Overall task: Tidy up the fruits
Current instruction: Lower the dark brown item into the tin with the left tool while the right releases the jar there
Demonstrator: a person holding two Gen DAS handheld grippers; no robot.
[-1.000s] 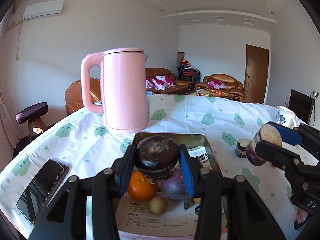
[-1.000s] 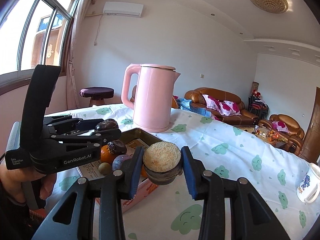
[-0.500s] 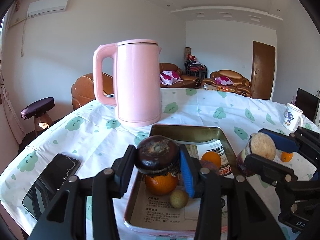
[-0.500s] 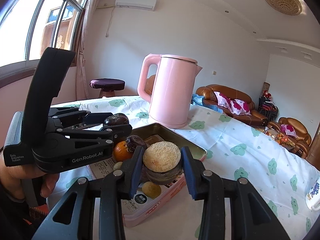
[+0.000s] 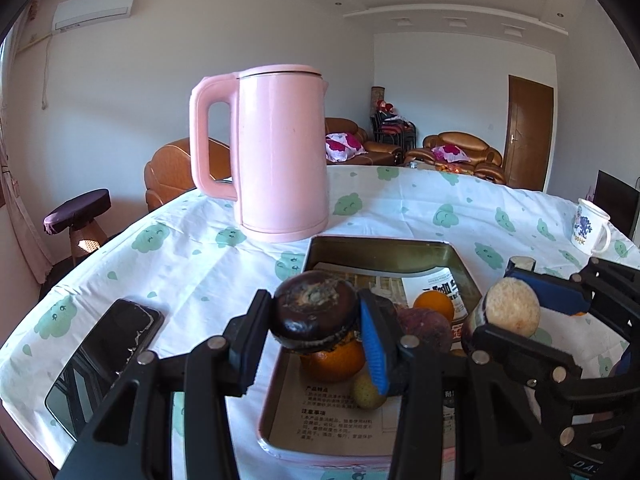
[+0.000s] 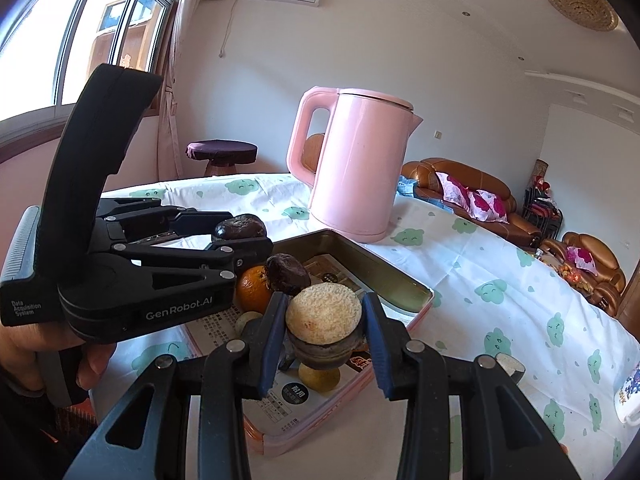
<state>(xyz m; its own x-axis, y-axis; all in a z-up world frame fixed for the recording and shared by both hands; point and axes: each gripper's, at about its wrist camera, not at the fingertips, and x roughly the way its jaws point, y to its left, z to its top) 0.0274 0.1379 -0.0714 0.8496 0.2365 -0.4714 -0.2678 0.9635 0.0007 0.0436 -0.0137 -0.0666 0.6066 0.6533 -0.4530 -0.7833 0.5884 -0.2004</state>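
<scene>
My left gripper [image 5: 314, 316] is shut on a dark brown wrinkled fruit [image 5: 315, 310] and holds it above the near left part of the metal tray [image 5: 384, 246]. My right gripper [image 6: 324, 322] is shut on a cut fruit half with a pale rough face [image 6: 324, 312] and holds it over the tray's near right side [image 6: 420, 304]. In the tray lie an orange [image 5: 334, 362], a second orange [image 5: 434, 306], a purple fruit [image 5: 424, 328] and a small yellowish fruit [image 5: 366, 390]. The left gripper also shows in the right wrist view [image 6: 240, 236].
A pink kettle [image 5: 280, 152] stands just behind the tray. A black phone [image 5: 104, 356] lies on the cloth at the left. A white mug [image 5: 590, 230] stands at the far right. A small jar [image 6: 510, 366] sits right of the tray.
Both grippers have moved forward and over the tray, each still holding its fruit. The kettle looks nearer and larger.
</scene>
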